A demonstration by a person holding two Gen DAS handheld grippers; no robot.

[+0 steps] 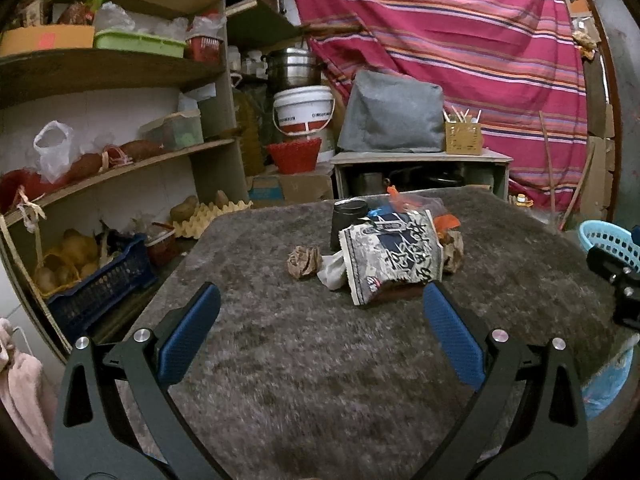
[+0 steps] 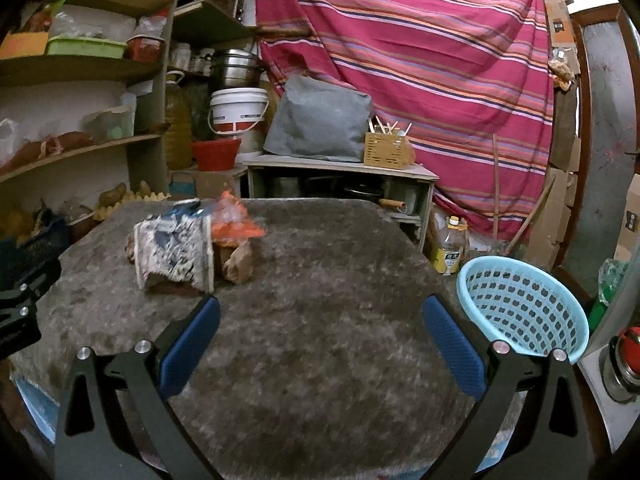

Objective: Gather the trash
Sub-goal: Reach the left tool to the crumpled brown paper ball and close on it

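A crumpled printed wrapper [image 1: 390, 254] lay in a trash pile at the far middle of the bench [image 1: 300, 360], with brown paper balls [image 1: 304, 261], a dark cup [image 1: 349, 218] and orange plastic [image 2: 236, 224]. A light blue basket [image 2: 524, 304] stood at the right edge.

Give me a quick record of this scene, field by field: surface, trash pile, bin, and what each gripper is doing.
surface: grey fuzzy table cover
trash pile: crumpled printed snack bag, crumpled brown paper ball, black cylindrical cup, orange plastic wrapper, clustered together at the far side
bin: light blue perforated plastic basket, at the table's right edge, looks empty
left gripper: open, holding nothing, short of the pile
right gripper: open, holding nothing
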